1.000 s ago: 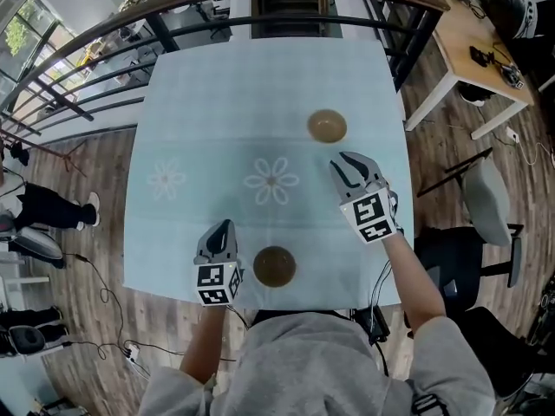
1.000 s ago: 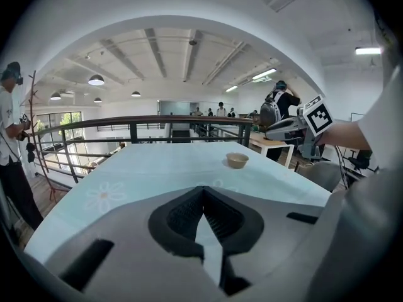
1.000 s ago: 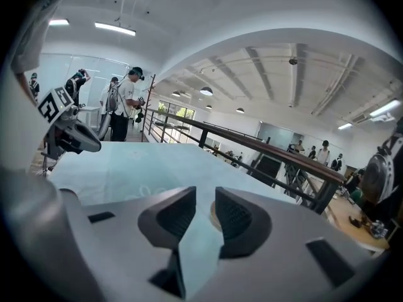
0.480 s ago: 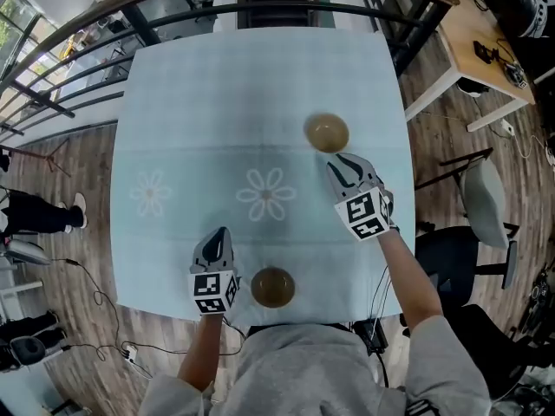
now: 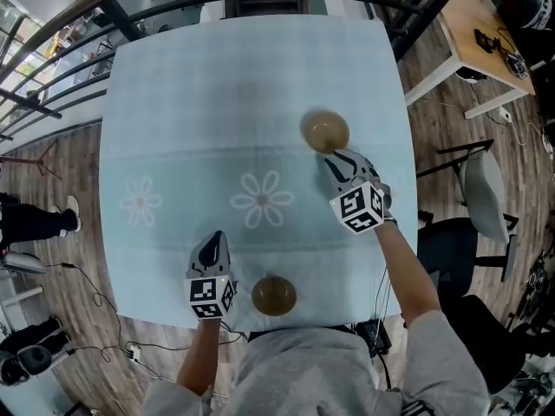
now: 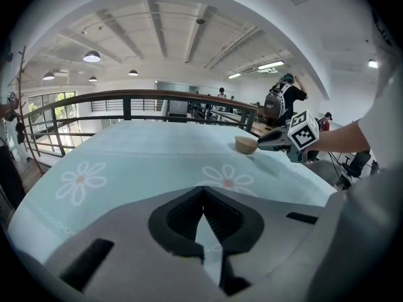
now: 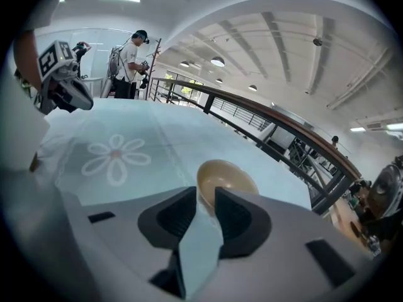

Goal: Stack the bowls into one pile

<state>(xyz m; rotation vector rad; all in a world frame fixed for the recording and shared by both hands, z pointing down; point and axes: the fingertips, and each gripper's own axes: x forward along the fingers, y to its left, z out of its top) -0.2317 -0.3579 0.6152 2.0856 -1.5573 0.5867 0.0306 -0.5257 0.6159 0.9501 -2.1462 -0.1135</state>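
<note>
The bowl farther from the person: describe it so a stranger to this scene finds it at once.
Find the pale blue tablecloth with white daisies. Beyond and right of the middle daisy sits a tan bowl, just beyond the right hand-held gripper. The other bowl sits at the near edge; this one is farther out.

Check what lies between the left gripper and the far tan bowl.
Head view: a white flower print on the pale blue tablecloth, between left gripper and far tan bowl.
</note>
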